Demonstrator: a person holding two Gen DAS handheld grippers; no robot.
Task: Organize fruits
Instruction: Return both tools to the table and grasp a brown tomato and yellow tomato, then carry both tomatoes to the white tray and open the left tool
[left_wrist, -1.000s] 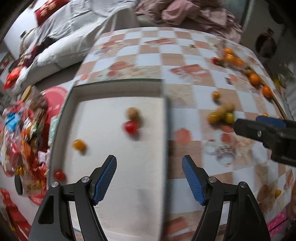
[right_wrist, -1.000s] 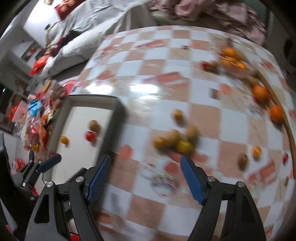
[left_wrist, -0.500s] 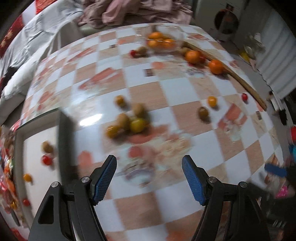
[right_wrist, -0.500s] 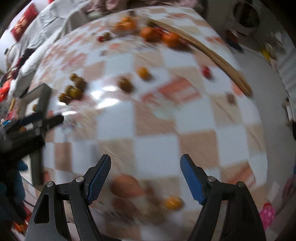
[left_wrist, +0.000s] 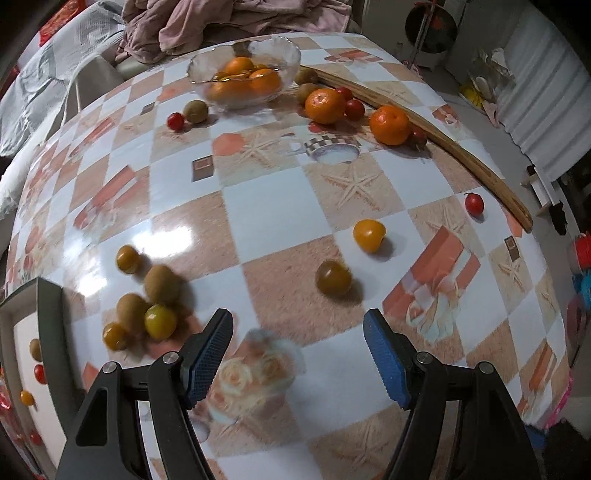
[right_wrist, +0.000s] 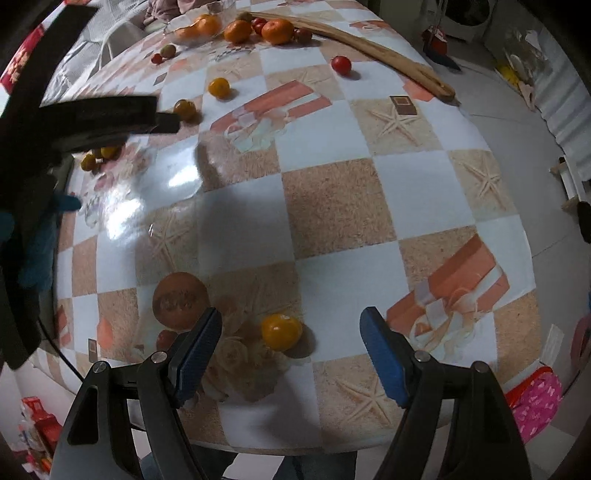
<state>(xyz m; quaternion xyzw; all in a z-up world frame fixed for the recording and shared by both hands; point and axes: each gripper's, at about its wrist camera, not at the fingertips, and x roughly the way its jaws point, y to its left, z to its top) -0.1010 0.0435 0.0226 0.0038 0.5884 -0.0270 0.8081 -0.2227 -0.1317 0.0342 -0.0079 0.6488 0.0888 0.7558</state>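
Observation:
My left gripper (left_wrist: 297, 354) is open and empty above the checked tablecloth. A dark yellow tomato (left_wrist: 333, 278) lies just ahead of it, an orange-yellow one (left_wrist: 368, 235) farther on. A cluster of kiwis and yellow tomatoes (left_wrist: 147, 306) lies to its left beside the grey tray (left_wrist: 48, 295). A glass bowl (left_wrist: 243, 70) with oranges stands at the far side, with two oranges (left_wrist: 325, 106) beside it. My right gripper (right_wrist: 290, 350) is open and empty near the table's front edge, with a yellow tomato (right_wrist: 281, 331) between its fingers' line.
A long wooden stick (left_wrist: 443, 136) lies along the table's right side. A red cherry tomato (left_wrist: 474, 203) sits near it. The tray holds a few small fruits (left_wrist: 38, 373). The left gripper's arm (right_wrist: 92, 114) crosses the right wrist view. Bedding and clothes lie beyond the table.
Both grippers have swung right, away from the tray and over the table. The left now faces the scattered tomatoes; the right has settled near the front edge by a yellow tomato. Both stayed open.

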